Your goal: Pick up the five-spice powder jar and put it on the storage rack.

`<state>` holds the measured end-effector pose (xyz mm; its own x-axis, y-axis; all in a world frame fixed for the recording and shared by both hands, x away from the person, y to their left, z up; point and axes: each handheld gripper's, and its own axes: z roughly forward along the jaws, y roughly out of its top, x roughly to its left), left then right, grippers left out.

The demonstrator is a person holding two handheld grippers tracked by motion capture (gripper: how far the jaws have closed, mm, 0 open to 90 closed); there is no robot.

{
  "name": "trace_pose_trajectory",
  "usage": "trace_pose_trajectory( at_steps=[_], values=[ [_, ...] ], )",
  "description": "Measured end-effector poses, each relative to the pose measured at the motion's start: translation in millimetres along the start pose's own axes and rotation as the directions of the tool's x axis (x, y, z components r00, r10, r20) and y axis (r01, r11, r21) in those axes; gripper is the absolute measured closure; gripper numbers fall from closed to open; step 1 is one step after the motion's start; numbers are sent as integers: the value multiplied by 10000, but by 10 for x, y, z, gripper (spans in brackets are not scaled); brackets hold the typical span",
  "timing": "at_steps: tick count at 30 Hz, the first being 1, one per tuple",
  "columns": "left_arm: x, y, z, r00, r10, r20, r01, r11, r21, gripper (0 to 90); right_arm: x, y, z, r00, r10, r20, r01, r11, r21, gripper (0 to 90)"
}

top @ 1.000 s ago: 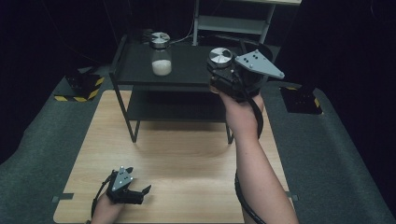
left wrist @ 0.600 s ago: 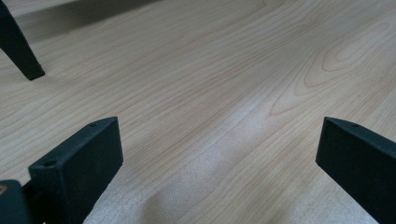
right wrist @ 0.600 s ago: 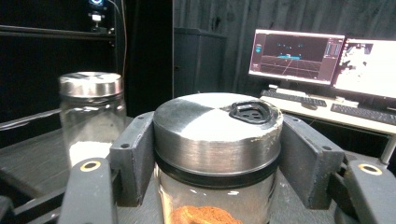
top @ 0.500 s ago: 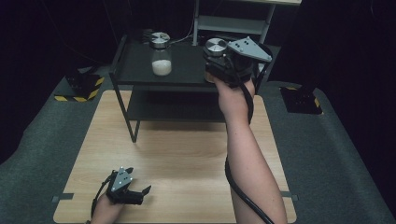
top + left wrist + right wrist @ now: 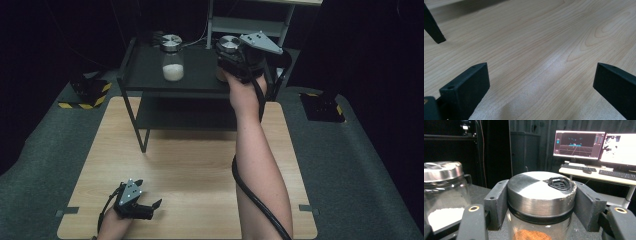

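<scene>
Rack (image 5: pixel 150 65): placed at the far end of the surface (image 5: pixel 200 170).
Two jars: set on the rack's top shelf, one (image 5: pixel 172 60) left, one (image 5: pixel 227 52) right.
Left hand-held gripper (image 5: pixel 150 207): rested on the surface's near left corner.

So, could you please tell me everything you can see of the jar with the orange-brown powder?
The jar with the orange-brown powder is clear glass, upright, with powder low inside. Its lid looks like brushed metal above a dark band, with a black pierced dispenser cap near one edge. The right gripper is clamped on the lid, one jaw on each side. In the high view the jar is at the right of the black shelf top, apart from the jar of white powder.
</scene>
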<state>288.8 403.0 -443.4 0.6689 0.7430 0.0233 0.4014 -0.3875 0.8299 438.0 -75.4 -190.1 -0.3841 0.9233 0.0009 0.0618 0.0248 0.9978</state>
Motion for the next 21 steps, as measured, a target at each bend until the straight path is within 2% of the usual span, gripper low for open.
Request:
trace_pose_trajectory(
  at_steps=[8, 11, 21],
  values=[
    [-4, 1, -1, 10000, 14, 4, -14, 10000, 11, 8, 2, -63, 77, 10000, 69, 20, -69, 9999, -125, 348],
    [-5, 2, -1, 10000, 20, 5, -20, 10000, 17, 8, -10, -76, 76, 9998, 195, 22, -195, 9997, -153, 347],
    [-5, 10, 1, 9999, 73, 74, -73, 10000, 66, 8, -17, -70, 66, 9999, 136, -12, -136, 9998, -126, 344]
  ],
)
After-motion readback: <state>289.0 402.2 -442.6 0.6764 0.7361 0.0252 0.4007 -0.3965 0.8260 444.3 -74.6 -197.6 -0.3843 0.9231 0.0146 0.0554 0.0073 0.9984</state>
